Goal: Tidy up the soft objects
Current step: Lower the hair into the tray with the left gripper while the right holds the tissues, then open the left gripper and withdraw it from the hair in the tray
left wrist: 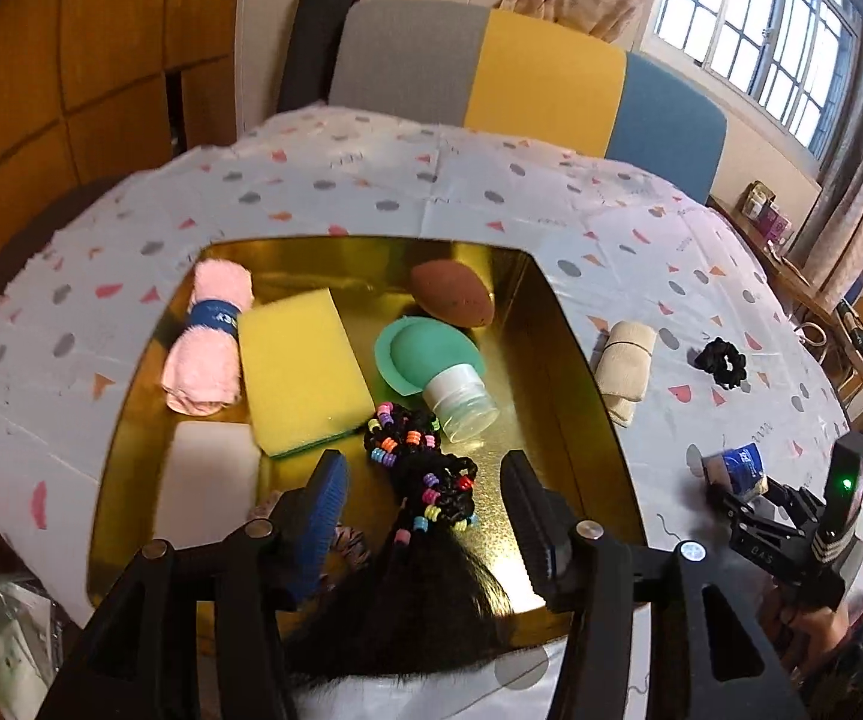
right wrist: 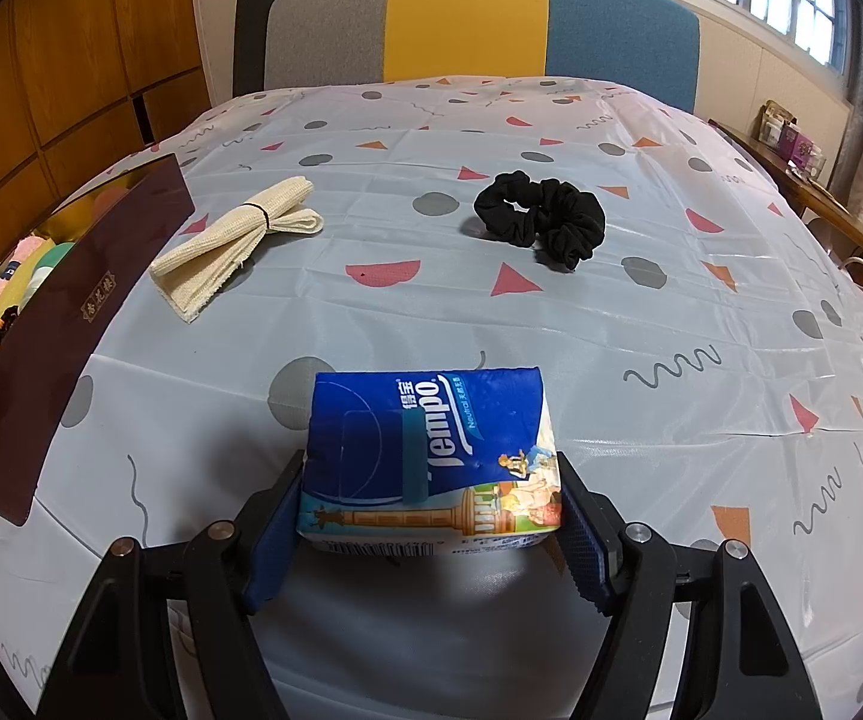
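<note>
Black hair piece [left wrist: 413, 588] with beaded braid [left wrist: 425, 468] lies between the spread fingers of the left gripper [left wrist: 425, 474] — jaws apart, holding nothing — inside the gold tray [left wrist: 575, 360]. Tray also holds pink towel [left wrist: 209, 336], yellow sponge [left wrist: 299, 366], green bottle [left wrist: 437, 366], brown ball [left wrist: 452, 294]. Right gripper [right wrist: 431, 498] clamps the Tempo tissue pack [right wrist: 431, 450] above the tablecloth [right wrist: 671, 312] — cream bandage [right wrist: 239, 240] and black scrunchie [right wrist: 542, 219] lie beyond.

One gold tray [left wrist: 557, 324], one yellow sponge [left wrist: 302, 369], one black scrunchie [right wrist: 542, 219], one tissue pack [right wrist: 431, 459]
</note>
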A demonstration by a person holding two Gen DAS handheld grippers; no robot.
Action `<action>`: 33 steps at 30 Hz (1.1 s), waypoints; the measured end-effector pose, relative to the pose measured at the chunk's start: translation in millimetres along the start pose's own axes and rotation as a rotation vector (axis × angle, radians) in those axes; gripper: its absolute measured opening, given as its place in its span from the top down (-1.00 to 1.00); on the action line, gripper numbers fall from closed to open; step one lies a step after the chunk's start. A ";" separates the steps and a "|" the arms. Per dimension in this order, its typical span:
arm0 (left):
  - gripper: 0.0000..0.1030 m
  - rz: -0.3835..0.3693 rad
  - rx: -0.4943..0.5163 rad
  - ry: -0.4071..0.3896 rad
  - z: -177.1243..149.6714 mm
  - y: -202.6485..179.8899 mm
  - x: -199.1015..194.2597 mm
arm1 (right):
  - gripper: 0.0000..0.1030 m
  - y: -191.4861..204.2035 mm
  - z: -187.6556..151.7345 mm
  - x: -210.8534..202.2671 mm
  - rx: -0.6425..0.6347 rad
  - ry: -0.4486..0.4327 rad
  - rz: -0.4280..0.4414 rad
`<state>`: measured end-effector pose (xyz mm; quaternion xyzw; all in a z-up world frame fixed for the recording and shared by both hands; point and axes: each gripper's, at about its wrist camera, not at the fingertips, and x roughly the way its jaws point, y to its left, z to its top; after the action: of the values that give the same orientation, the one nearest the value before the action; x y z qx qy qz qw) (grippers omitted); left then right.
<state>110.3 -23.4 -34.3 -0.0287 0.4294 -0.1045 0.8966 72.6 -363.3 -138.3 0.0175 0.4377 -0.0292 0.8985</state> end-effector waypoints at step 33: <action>-0.05 0.019 0.030 -0.043 -30.4 3.6 -34.5 | -0.56 0.3 -1.1 -1.3 0.042 0.000 -0.015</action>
<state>66.2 -11.4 -27.6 -0.0135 0.4088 -0.1019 0.9068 70.9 -362.9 -138.0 0.0331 0.4373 -0.0449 0.8976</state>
